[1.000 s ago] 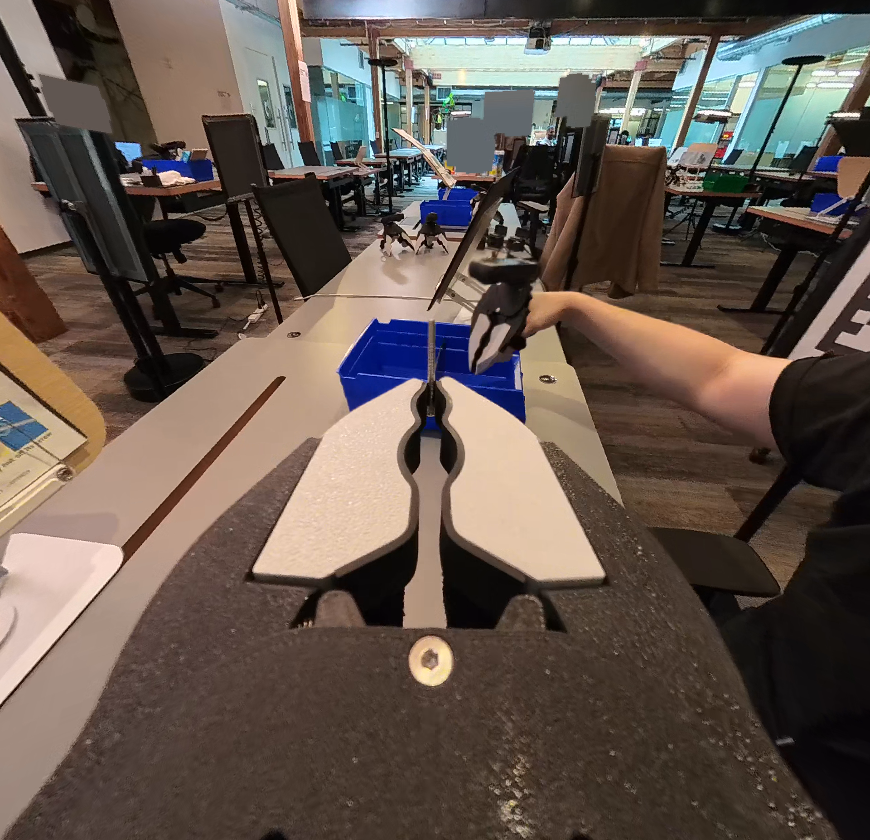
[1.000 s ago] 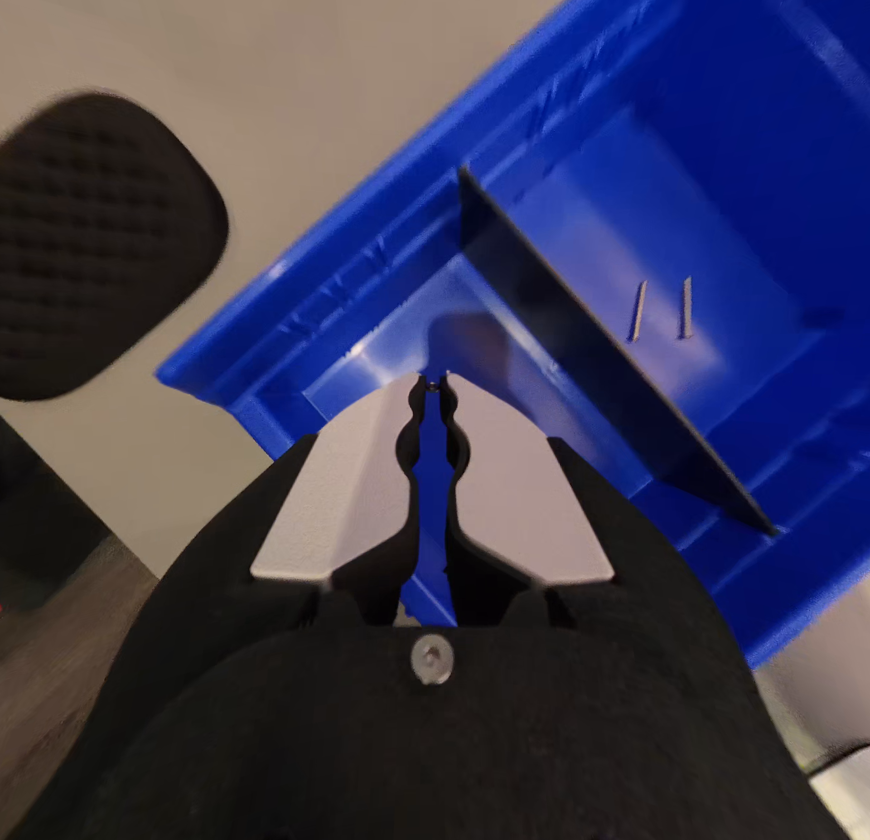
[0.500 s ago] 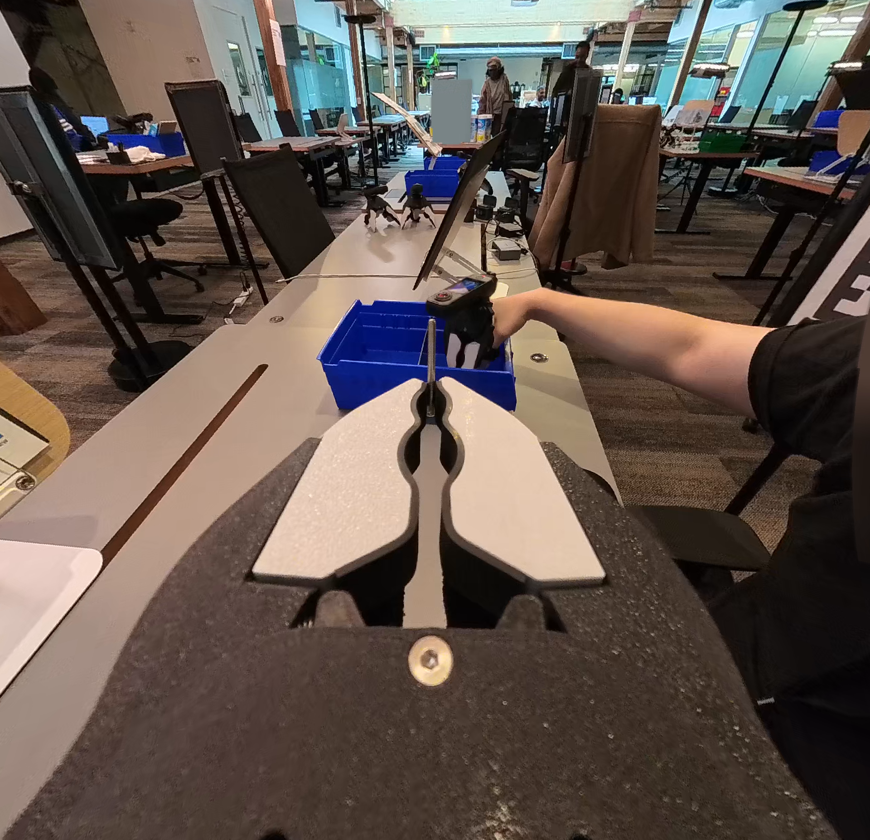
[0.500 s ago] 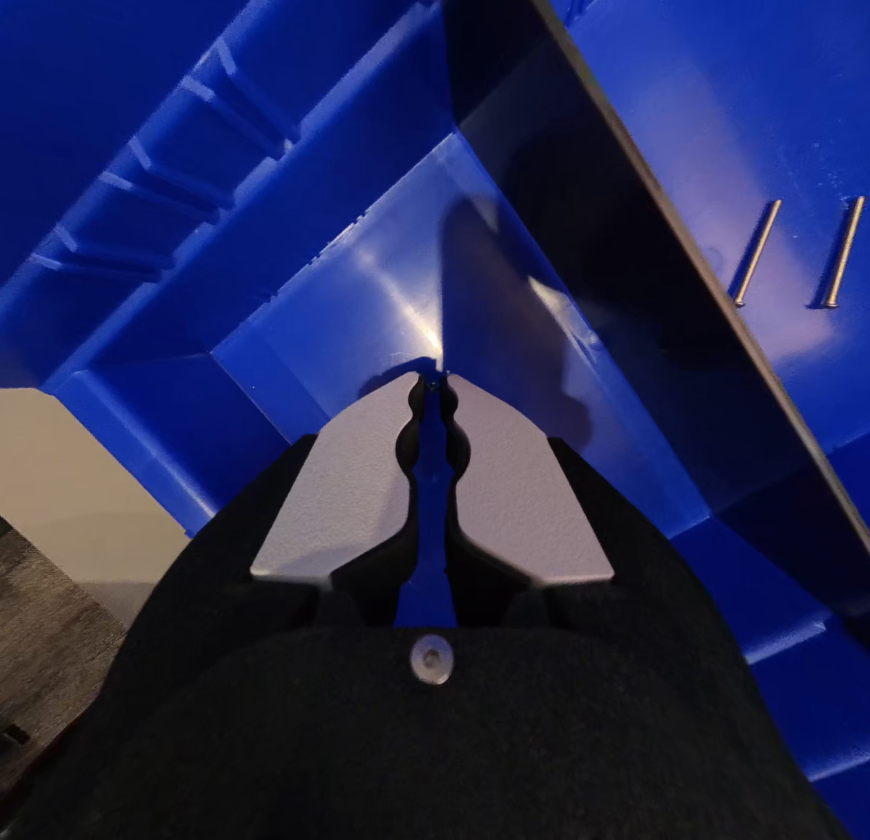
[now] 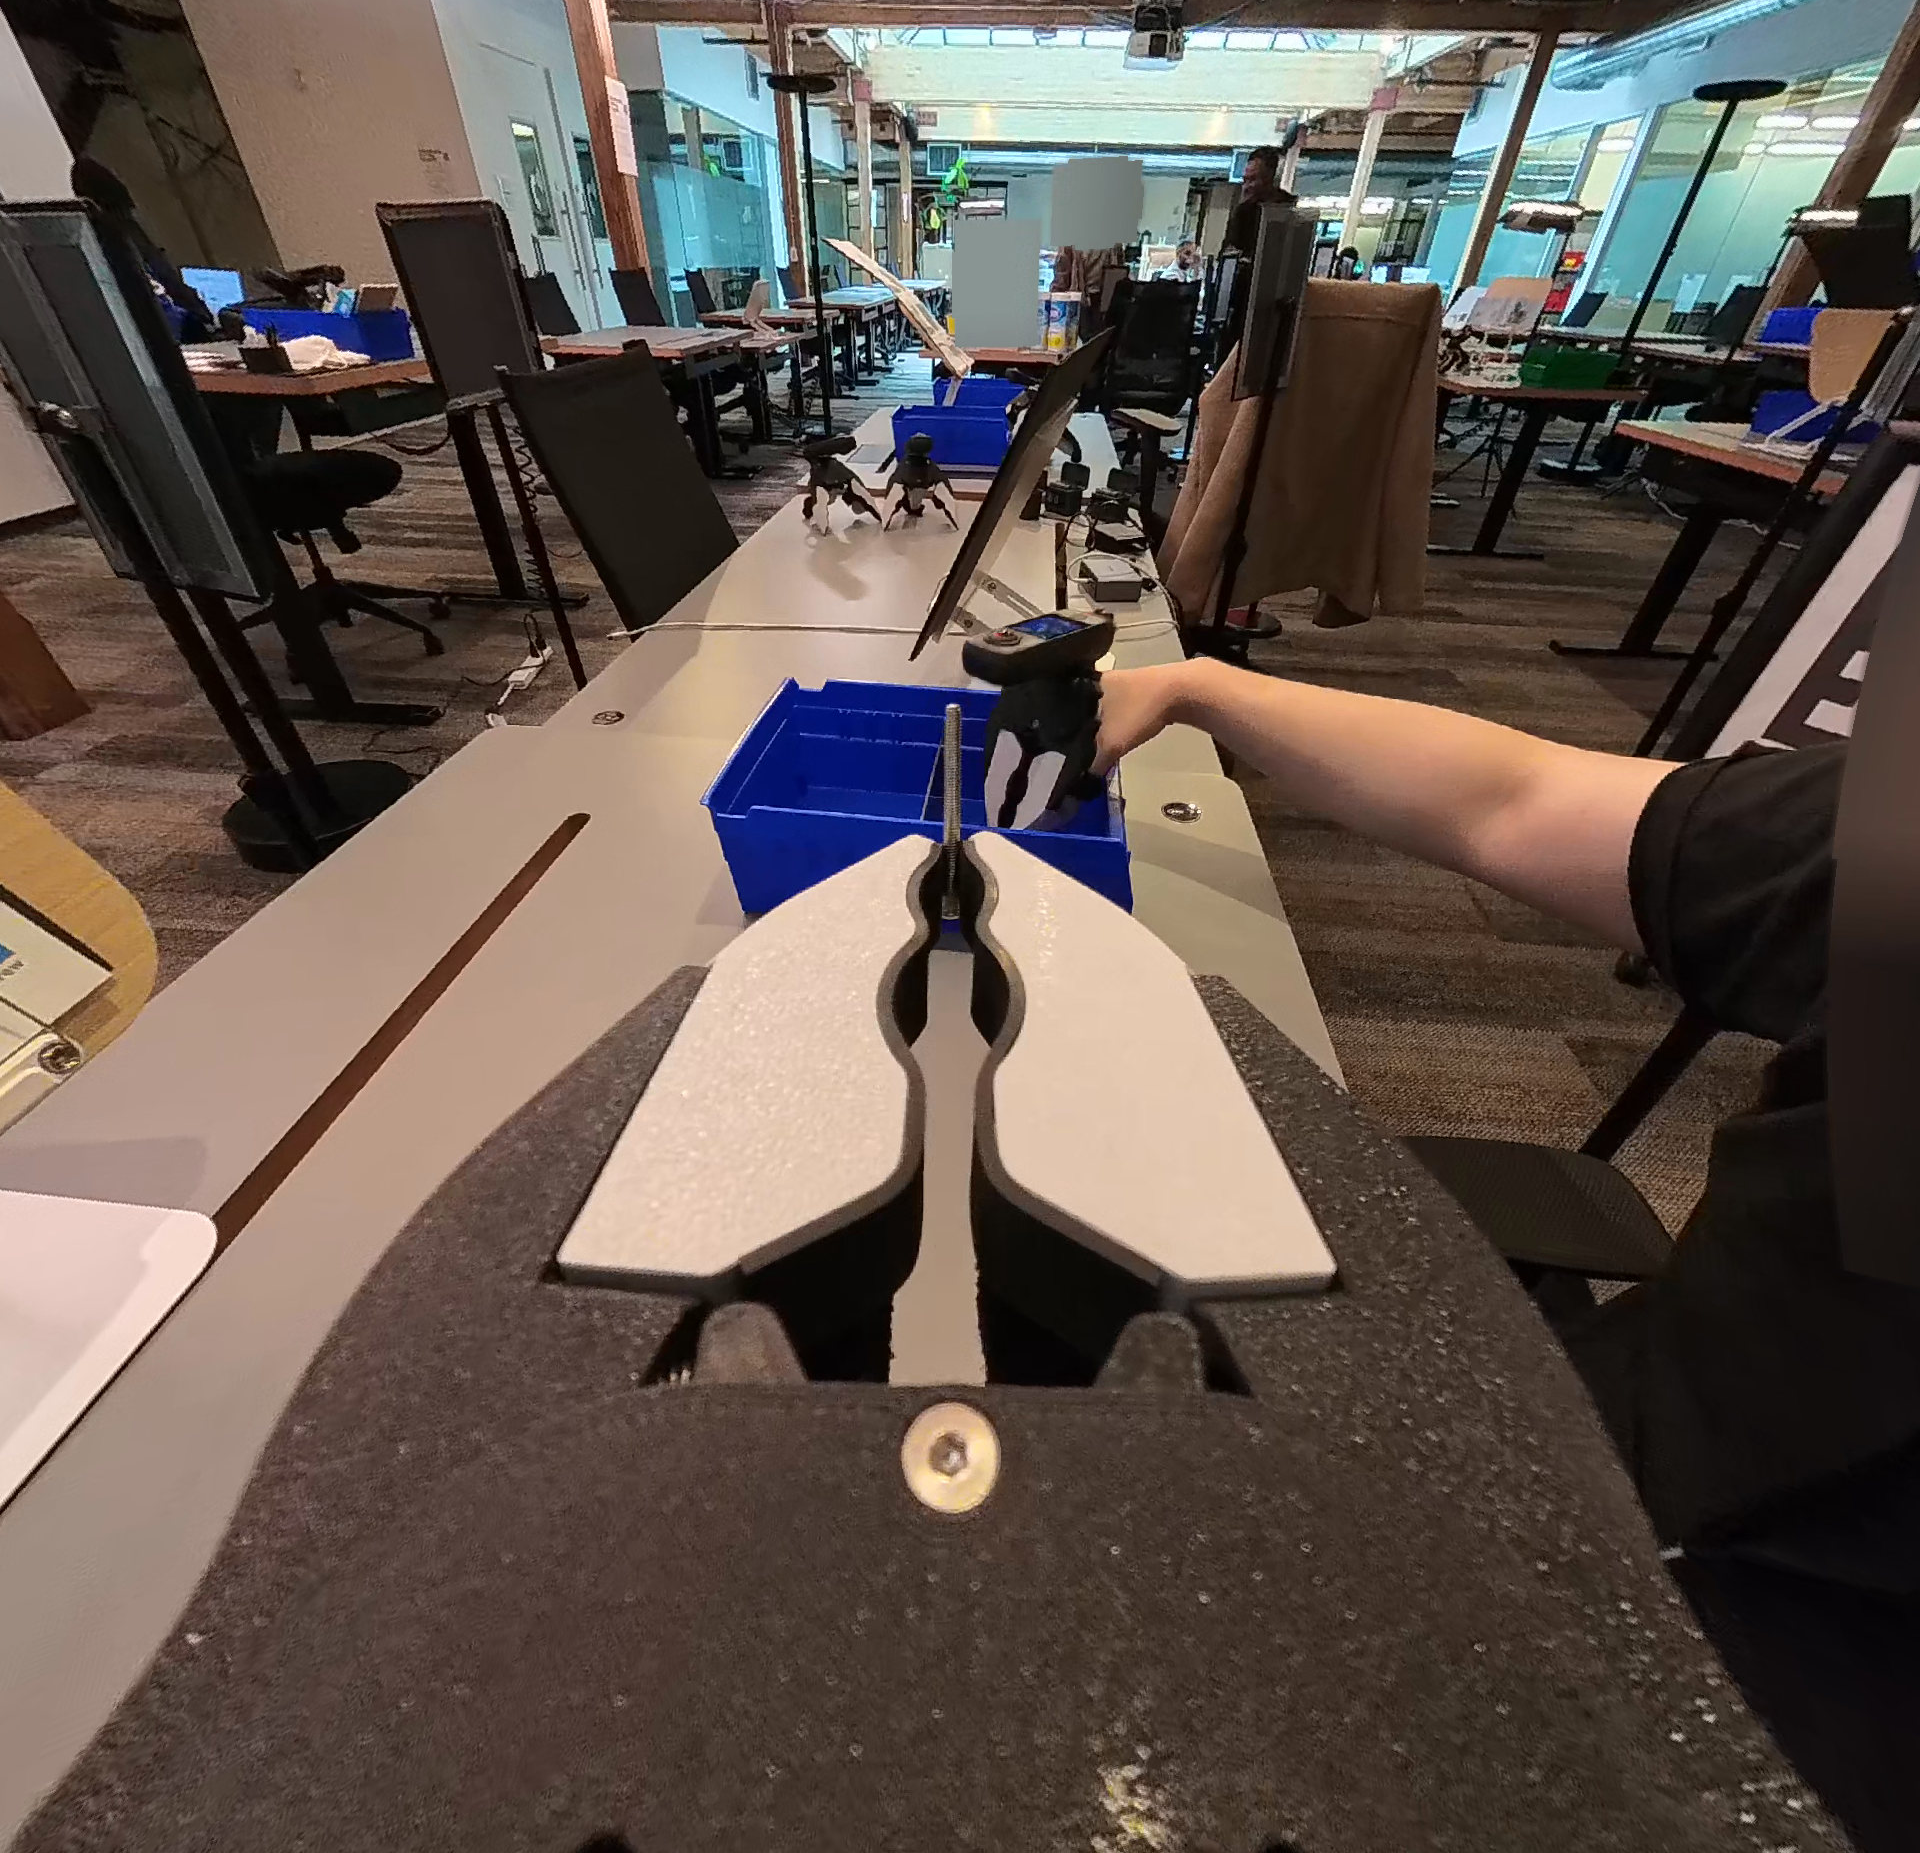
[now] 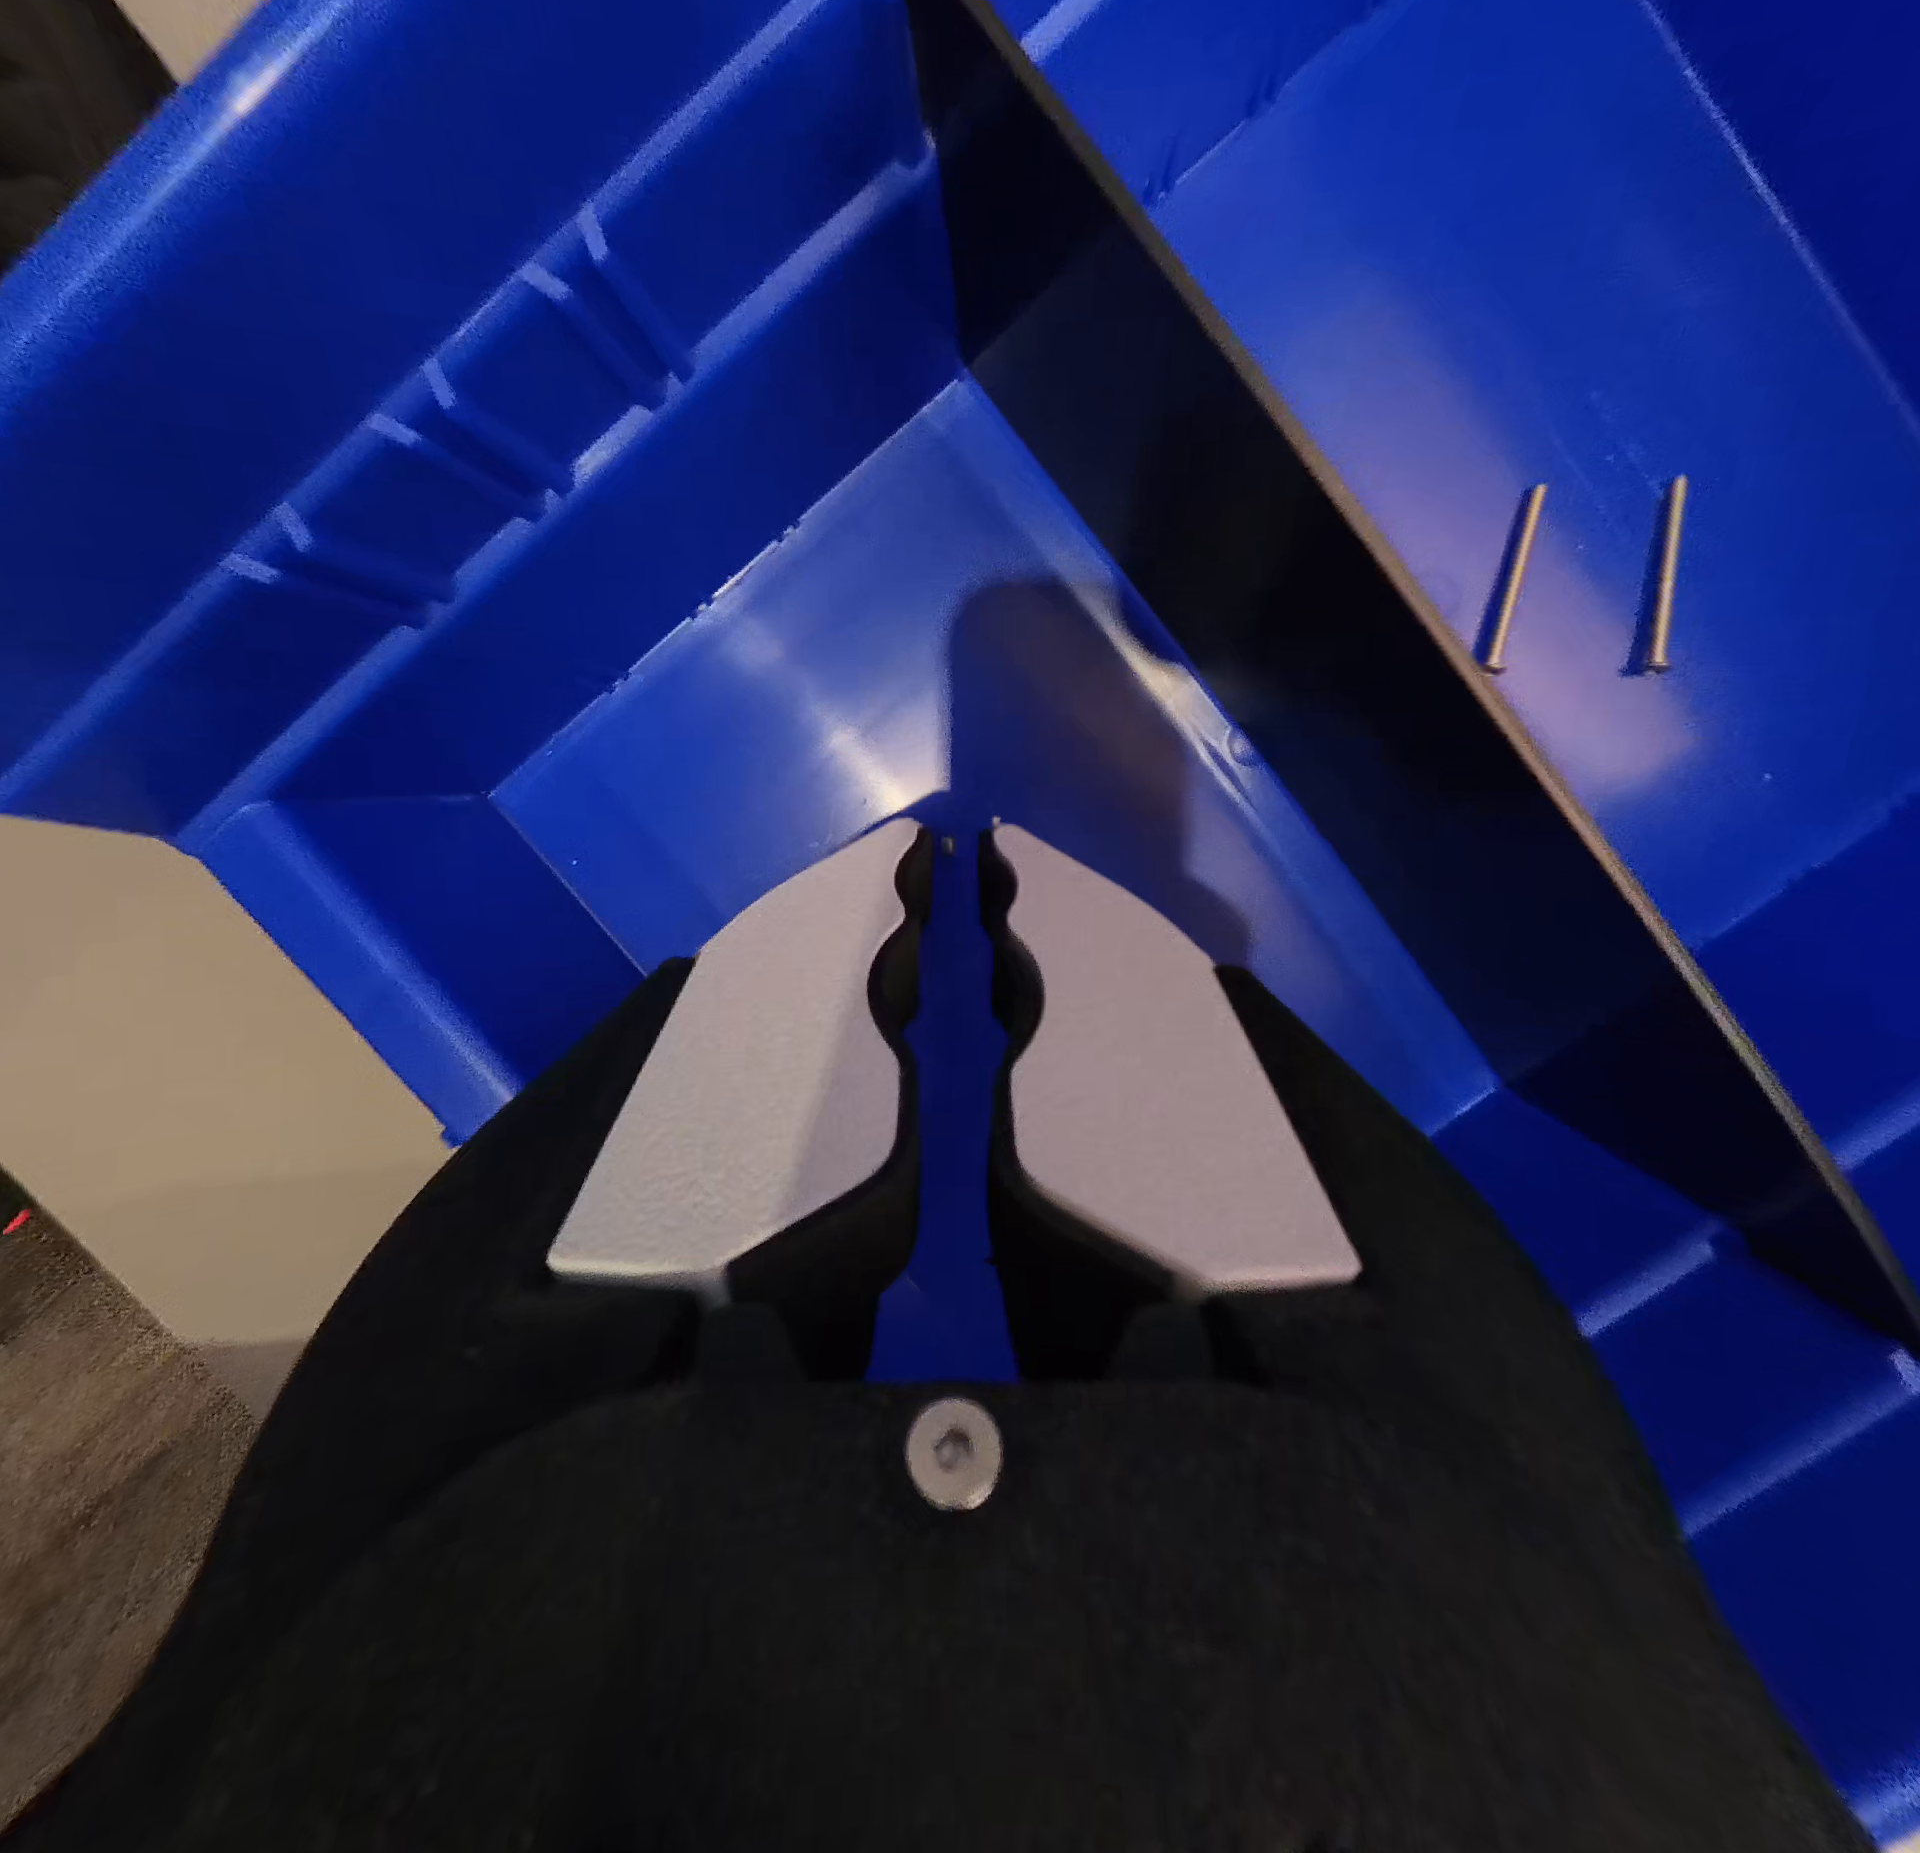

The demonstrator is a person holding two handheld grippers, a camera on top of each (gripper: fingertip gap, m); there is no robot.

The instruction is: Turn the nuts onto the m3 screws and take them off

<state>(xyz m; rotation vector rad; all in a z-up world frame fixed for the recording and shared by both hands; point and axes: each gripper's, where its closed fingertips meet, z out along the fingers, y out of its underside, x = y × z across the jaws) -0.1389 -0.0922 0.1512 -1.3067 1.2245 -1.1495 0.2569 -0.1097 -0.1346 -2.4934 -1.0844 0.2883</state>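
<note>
My left gripper point(image 5: 951, 858) is shut on a long thin screw point(image 5: 951, 785), which stands upright out of the fingertips above the grey table. My right gripper point(image 6: 958, 837) points down into a corner compartment of the blue bin point(image 6: 416, 245). Its jaws stand a narrow gap apart. A tiny metal speck, perhaps a nut point(image 6: 948, 845), sits by the left fingertip, and I cannot tell whether it is gripped. Two more long screws point(image 6: 1512, 577) point(image 6: 1662, 572) lie in the neighbouring compartment. In the left wrist view the right gripper point(image 5: 1023, 816) dips into the bin point(image 5: 831, 858).
A black divider point(image 6: 1351, 453) separates the bin's compartments. The bin stands on a long grey table point(image 5: 364, 920), with a tilted dark panel on a stand point(image 5: 1013, 494) behind it. A person's arm point(image 5: 1403, 764) reaches in from the right. Chairs and other desks stand around. Left tips to right tips: about 50 centimeters.
My right gripper has gone down from above the bin's rim into the corner compartment, and its jaws have parted slightly. My left gripper still holds the screw upright.
</note>
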